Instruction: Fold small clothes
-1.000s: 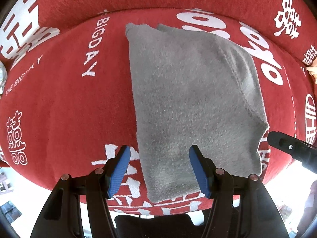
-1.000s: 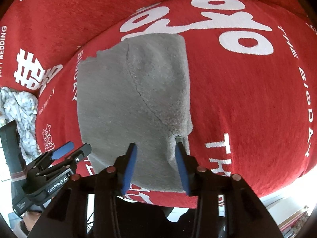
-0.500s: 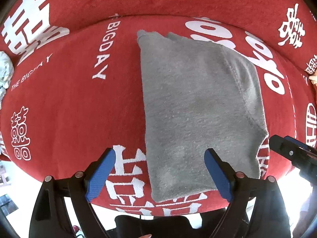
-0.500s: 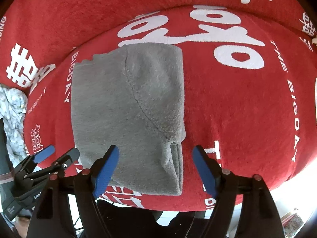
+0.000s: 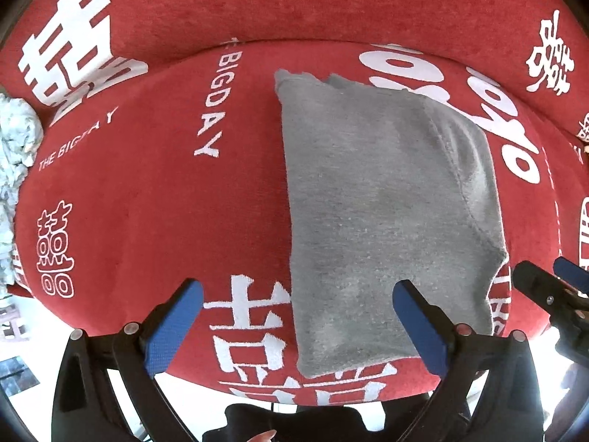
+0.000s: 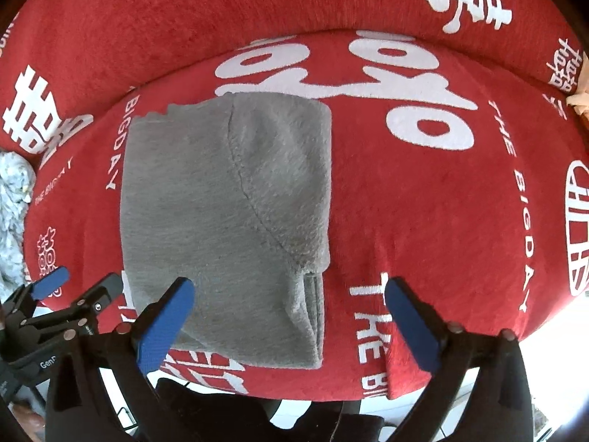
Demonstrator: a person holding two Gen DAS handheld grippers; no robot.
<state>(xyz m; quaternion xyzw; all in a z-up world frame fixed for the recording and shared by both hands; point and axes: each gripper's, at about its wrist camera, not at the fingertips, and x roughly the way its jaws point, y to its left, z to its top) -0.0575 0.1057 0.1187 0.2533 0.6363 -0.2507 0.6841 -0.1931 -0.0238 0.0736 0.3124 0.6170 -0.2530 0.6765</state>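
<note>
A grey fleece garment lies folded flat on the red cushion; it also shows in the right wrist view, with a curved seam across it and stacked layers at its near right corner. My left gripper is open and empty above the garment's near left edge. My right gripper is open and empty above the garment's near right corner. The right gripper also shows in the left wrist view, and the left gripper in the right wrist view.
The red cushion carries white lettering and meets a red backrest behind. A crumpled pale cloth lies at the far left, also in the right wrist view. The cushion's front edge drops to a bright floor.
Both grippers have opened wide and drawn back from the garment's near edge. The right gripper let go of the corner, and the garment now lies flat.
</note>
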